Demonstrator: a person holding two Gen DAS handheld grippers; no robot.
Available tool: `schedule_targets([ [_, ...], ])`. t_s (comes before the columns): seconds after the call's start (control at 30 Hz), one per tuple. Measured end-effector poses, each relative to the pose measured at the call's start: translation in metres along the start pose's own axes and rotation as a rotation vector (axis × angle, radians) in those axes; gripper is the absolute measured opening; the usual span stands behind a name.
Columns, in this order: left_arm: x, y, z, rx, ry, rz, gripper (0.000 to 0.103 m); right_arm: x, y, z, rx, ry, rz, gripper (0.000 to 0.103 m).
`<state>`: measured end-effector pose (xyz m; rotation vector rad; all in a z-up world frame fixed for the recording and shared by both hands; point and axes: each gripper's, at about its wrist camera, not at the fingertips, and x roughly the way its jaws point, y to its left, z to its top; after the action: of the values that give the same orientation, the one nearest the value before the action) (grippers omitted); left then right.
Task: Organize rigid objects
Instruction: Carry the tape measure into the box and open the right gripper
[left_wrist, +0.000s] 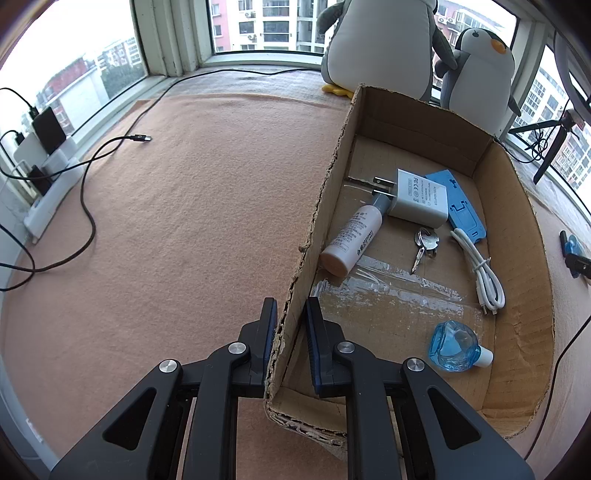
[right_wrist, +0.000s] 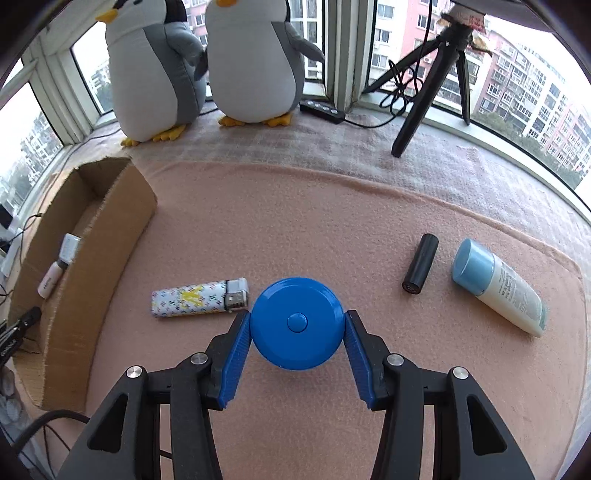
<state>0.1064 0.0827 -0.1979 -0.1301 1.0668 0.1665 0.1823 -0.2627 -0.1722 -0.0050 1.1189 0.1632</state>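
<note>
An open cardboard box (left_wrist: 517, 229) lies on the pink mat, holding a white bottle (left_wrist: 352, 236), a white plug adapter (left_wrist: 419, 197), a blue card (left_wrist: 463, 210), keys (left_wrist: 424, 243), a coiled white cable (left_wrist: 480, 269) and a clear blue bottle (left_wrist: 454, 345). My left gripper (left_wrist: 290, 310) straddles the box's near left wall, one finger outside and one inside, shut on it. My right gripper (right_wrist: 297, 317) is shut on a round blue disc (right_wrist: 297, 323) with a centre button, pads touching both sides. A patterned lighter (right_wrist: 199, 297), a black tube (right_wrist: 421, 264) and a blue-capped white bottle (right_wrist: 502, 286) lie on the mat.
Two plush penguins (right_wrist: 207, 62) stand at the window behind the box (right_wrist: 92, 236). A black tripod (right_wrist: 439, 74) and a remote (right_wrist: 321, 110) sit at the back right. A black cable (left_wrist: 85, 192) and a power strip (left_wrist: 51, 192) lie at the left.
</note>
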Motion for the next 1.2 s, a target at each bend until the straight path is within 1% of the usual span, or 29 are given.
schedule_targets([
  [0.23,0.000,0.000,0.000,0.000,0.000,-0.001,0.014,-0.044,0.042,0.011,-0.067,-0.092,0.092,0.046],
  [0.4,0.000,0.000,0.000,-0.001,0.000,0.000,0.014,-0.060,0.081,0.016,-0.132,-0.120,0.155,0.046],
  [0.57,0.000,0.000,0.000,-0.002,-0.002,-0.001,0.014,-0.069,0.117,0.018,-0.198,-0.127,0.206,0.046],
  [0.73,0.000,0.000,0.000,-0.003,-0.002,-0.001,0.014,-0.067,0.152,0.017,-0.259,-0.119,0.237,0.046],
  [0.9,0.000,0.000,0.000,-0.003,-0.002,-0.001,0.014,-0.057,0.184,0.015,-0.310,-0.094,0.265,0.046],
  [1.03,0.000,0.000,0.000,-0.004,-0.003,-0.002,0.014,-0.045,0.201,0.013,-0.325,-0.070,0.284,0.046],
  [1.2,0.000,0.000,0.001,-0.005,-0.003,-0.002,0.014,-0.031,0.212,0.014,-0.321,-0.045,0.300,0.046],
])
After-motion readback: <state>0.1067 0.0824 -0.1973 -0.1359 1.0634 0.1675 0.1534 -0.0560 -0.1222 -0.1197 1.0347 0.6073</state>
